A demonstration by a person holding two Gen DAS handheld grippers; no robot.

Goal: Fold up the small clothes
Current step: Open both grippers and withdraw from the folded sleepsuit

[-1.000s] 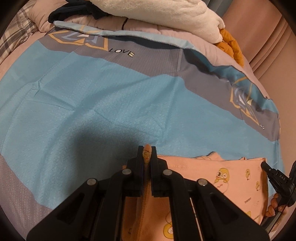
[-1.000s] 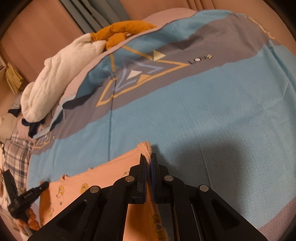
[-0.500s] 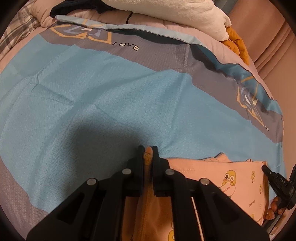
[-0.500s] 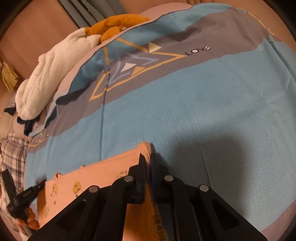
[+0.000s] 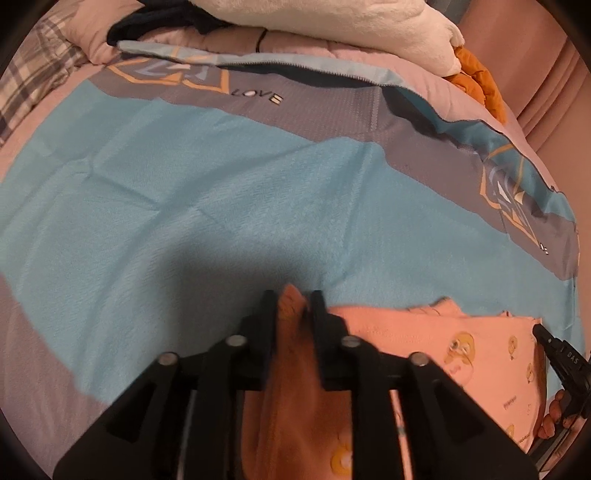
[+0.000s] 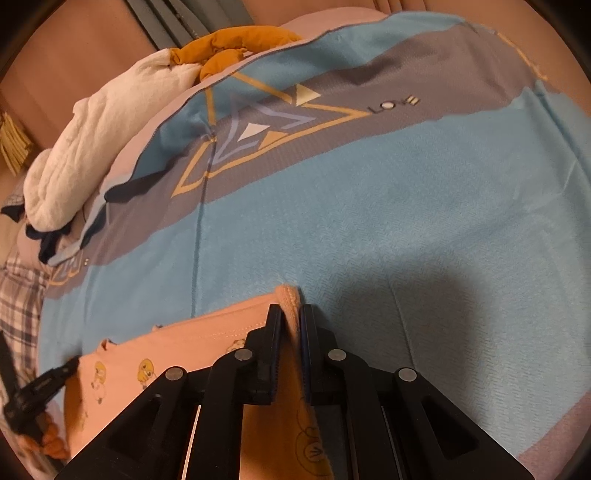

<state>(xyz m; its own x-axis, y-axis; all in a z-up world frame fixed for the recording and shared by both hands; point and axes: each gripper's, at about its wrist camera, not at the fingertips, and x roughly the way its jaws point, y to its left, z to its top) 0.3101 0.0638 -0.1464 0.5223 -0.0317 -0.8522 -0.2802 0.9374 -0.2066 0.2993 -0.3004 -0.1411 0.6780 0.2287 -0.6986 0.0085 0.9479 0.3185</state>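
In the left wrist view, the left tongs [image 5: 293, 304] stand with a visible gap between their fingers, and a bunched corner of the peach garment [image 5: 424, 332] sits in that gap, rising just past the fingertips; whether the pads press the cloth I cannot tell. The garment, printed with small yellow ducks, lies flat on the blue and grey bedspread [image 5: 221, 206] and stretches away to the right, where the right tongs [image 5: 561, 356] show at the picture's edge on its far corner. Beyond the bedspread lie a white fluffy blanket [image 5: 332, 22], an orange cloth [image 5: 476, 74] and a plaid fabric [image 5: 29, 85]. In the right wrist view, the right tongs [image 6: 290, 317] are only slightly parted, with the hemmed corner of the peach garment [image 6: 221, 332] held between the fingers and poking out ahead of them. The garment runs leftward over the bedspread [image 6: 406, 206] to the left tongs [image 6: 44, 384] at the frame's edge. The white blanket [image 6: 103, 140] and orange cloth [image 6: 236, 40] sit at the far side of the bed.
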